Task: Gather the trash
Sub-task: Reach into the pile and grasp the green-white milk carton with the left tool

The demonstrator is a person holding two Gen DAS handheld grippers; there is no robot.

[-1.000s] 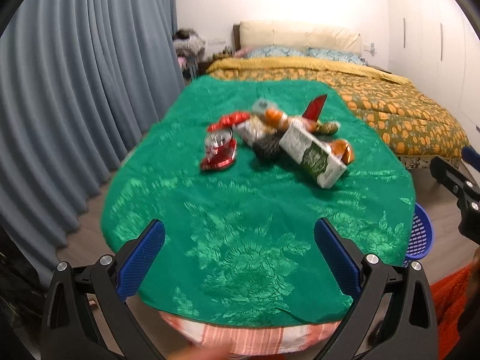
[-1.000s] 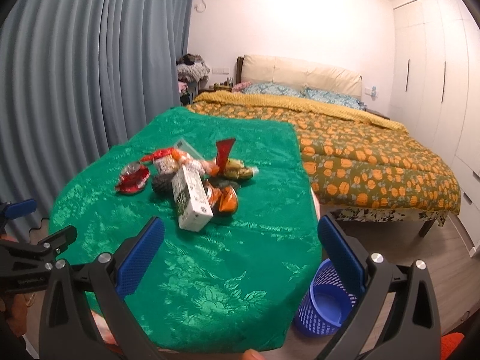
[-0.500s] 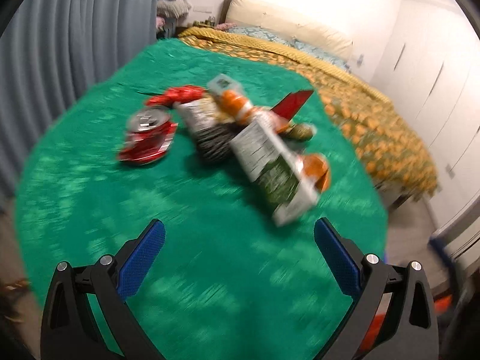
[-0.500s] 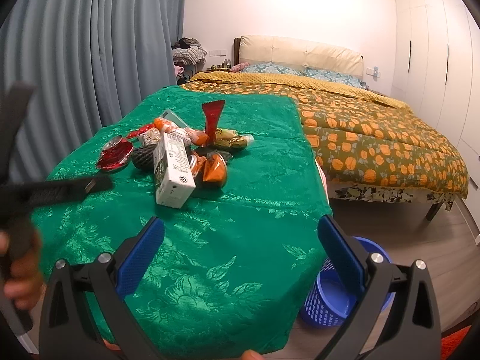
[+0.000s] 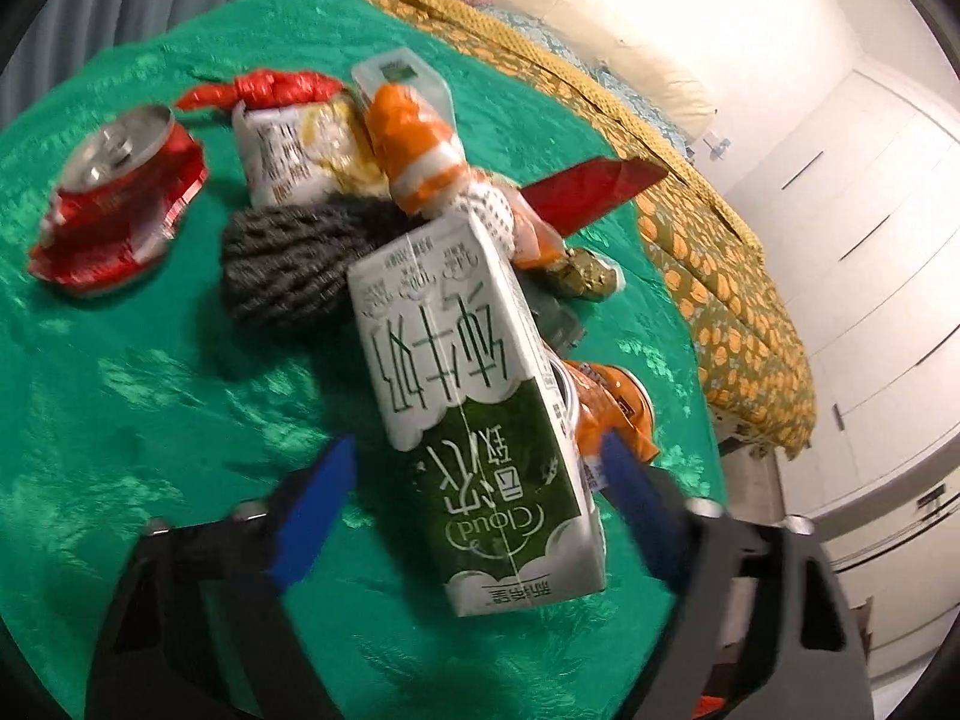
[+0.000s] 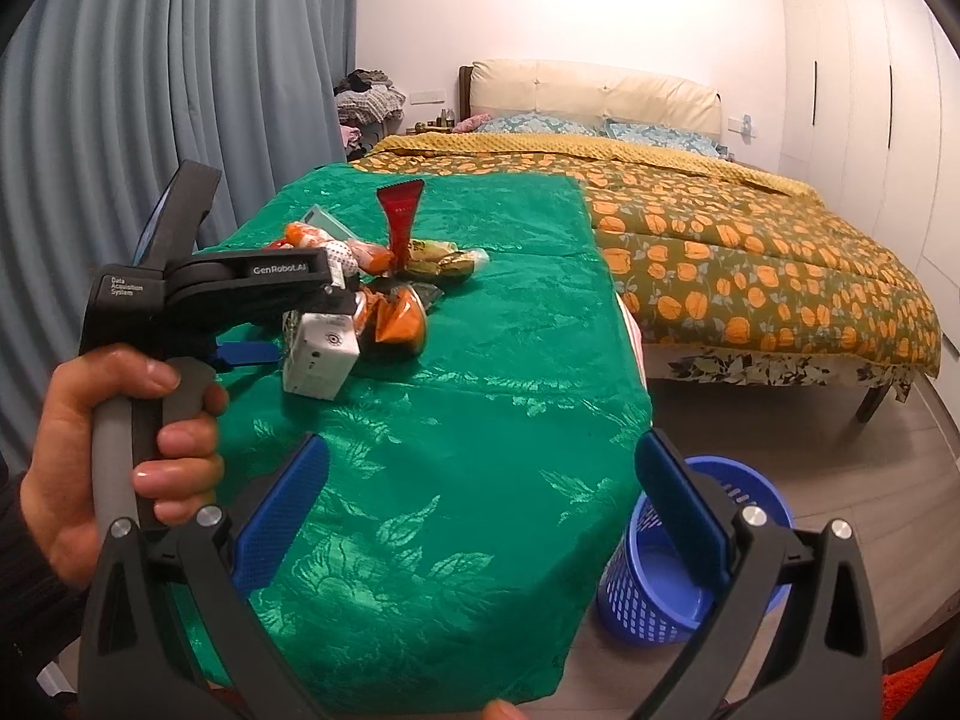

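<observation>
A pile of trash lies on the green tablecloth (image 5: pixel 150 372): a green-and-white milk carton (image 5: pixel 474 420), a crushed red can (image 5: pixel 114 192), a grey yarn ball (image 5: pixel 288 264), an orange wrapper (image 5: pixel 414 144), a red wrapper (image 5: pixel 594 192) and a crushed orange can (image 5: pixel 612 414). My left gripper (image 5: pixel 474 510) is open, its blue fingers on either side of the carton's near end, apart from it. In the right wrist view the carton (image 6: pixel 321 354) sits under the left gripper (image 6: pixel 240 354). My right gripper (image 6: pixel 480 498) is open and empty above the table's near edge.
A blue plastic basket (image 6: pixel 690 558) stands on the floor at the table's right front corner. A bed with an orange-patterned cover (image 6: pixel 750 258) lies beyond. Grey curtains (image 6: pixel 150 90) hang on the left. White wardrobes (image 6: pixel 870 90) line the right wall.
My left gripper has moved forward over the table until its open fingers straddle the milk carton. My right gripper has stayed near the table's front edge, open.
</observation>
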